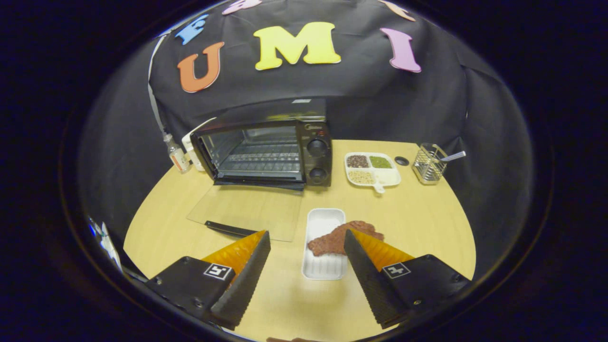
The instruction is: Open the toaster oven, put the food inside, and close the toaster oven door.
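Note:
A black toaster oven [270,147] stands at the back of the round wooden table [418,223]. Its glass door [247,211] lies folded down flat on the table, with the dark handle [230,229] toward me, and the wire rack inside is bare. A brown, flat piece of food [339,237] lies across a white rectangular tray [324,247], hanging over the tray's right rim. My gripper [307,247] is open above the table. The tray sits between the fingers, and the food touches or passes just behind the right fingertip [354,247].
To the right of the oven sits a white divided dish [373,170] holding grains and beans, then a small dark disc [401,161] and a wire holder [429,164] with a utensil in it. A small bottle [176,156] and a white box stand left of the oven.

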Available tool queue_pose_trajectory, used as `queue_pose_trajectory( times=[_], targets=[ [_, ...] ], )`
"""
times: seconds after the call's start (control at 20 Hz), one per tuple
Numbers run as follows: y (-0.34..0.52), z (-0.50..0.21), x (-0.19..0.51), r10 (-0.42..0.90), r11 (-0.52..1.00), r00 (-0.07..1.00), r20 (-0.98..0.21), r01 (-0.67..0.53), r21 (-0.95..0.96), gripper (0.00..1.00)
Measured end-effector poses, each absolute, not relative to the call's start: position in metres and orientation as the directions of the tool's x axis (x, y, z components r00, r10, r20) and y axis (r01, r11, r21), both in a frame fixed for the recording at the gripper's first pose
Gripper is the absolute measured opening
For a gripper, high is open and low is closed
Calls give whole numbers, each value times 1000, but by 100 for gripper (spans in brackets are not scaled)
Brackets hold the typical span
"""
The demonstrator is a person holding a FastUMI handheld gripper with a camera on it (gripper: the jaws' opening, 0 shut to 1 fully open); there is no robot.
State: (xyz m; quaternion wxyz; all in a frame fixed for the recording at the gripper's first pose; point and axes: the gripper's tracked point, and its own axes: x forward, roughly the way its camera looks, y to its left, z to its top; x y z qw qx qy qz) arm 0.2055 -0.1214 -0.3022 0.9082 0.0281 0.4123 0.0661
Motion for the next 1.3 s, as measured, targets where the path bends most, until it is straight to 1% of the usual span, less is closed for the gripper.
queue_pose_trajectory(
  times=[0.2,0.4,0.55,0.6,0.65,0.7,0.85,1.05,1.15,1.3],
  targets=[
    [-158,-304,215,179,980,689,-703,-58,192,97],
    [-173,-326,225,240,957,690,-683,-51,285,88],
    [-182,-340,231,259,948,705,-660,-55,313,78],
    [-183,-342,231,271,941,704,-657,-49,336,77],
    [-183,-346,233,288,930,700,-653,-41,366,68],
    [-182,-347,232,314,914,696,-646,-38,403,66],
    [-185,-358,233,360,869,674,-645,9,495,52],
    [-182,-356,223,461,785,633,-622,37,619,18],
    [-182,-353,213,467,795,621,-629,16,606,12],
    [-175,-342,194,444,846,610,-656,-44,532,10]
  ],
)
